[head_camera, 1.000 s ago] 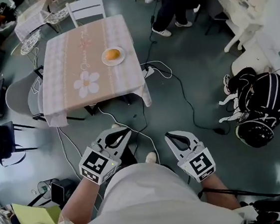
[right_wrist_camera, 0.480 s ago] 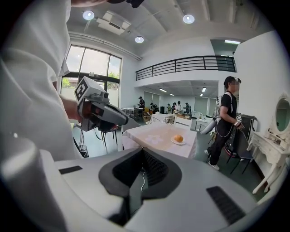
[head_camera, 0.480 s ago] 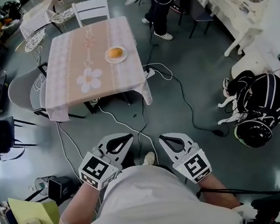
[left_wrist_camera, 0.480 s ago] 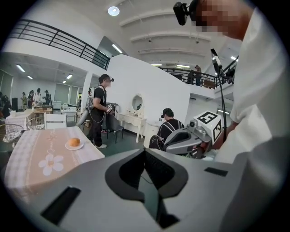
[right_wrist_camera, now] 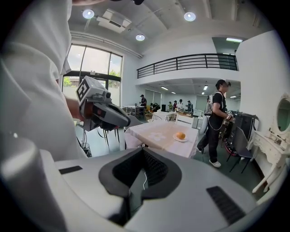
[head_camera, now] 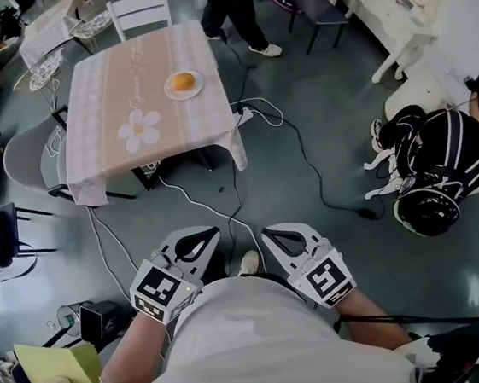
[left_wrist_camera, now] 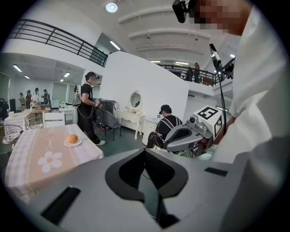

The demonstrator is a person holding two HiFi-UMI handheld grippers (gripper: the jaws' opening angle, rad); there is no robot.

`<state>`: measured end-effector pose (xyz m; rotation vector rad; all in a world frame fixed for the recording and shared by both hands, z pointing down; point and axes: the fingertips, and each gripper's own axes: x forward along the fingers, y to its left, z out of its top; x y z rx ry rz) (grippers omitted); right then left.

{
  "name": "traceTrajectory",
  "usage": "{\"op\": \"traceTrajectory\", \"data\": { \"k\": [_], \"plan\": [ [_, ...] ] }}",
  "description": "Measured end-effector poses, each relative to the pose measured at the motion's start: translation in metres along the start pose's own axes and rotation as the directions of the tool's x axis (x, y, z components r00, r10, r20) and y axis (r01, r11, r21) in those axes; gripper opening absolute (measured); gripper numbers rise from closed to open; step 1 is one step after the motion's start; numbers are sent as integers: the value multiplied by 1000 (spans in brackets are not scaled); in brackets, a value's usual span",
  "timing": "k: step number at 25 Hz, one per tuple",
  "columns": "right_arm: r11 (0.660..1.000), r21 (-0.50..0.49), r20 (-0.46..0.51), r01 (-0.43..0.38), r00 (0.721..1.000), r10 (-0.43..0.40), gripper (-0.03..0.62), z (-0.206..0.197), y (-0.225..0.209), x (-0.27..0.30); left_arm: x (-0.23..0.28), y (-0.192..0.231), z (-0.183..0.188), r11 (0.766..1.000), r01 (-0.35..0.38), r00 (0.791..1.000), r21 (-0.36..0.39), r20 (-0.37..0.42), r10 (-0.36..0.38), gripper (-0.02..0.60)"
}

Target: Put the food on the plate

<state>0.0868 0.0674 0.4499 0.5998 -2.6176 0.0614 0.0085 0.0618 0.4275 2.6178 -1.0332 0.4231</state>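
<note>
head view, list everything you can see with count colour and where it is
table: one, pink cloth with a white flower, upper left
plate: one, white, on the table's right side
food: one, orange, on the plate
chair: one, white, at the table's far end
cables: several, black and white, floor by the table
seated person: one, black striped top, right edge
left gripper: one, grey, bottom centre, fingers shut, empty
right gripper: one, grey, bottom centre, fingers shut, empty

large indoor hall, mezzanine railing (right_wrist_camera: 188, 61), dining table (head_camera: 115, 80)
</note>
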Motion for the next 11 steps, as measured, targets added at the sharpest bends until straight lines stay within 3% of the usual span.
{"op": "traceTrajectory", "data": {
  "k": [11],
  "plan": [
    [999, 14, -20, 30, 999, -29, 12, -9, -9, -5, 12, -2, 0, 999, 36, 999, 26, -23, -36, 9]
  ]
}}
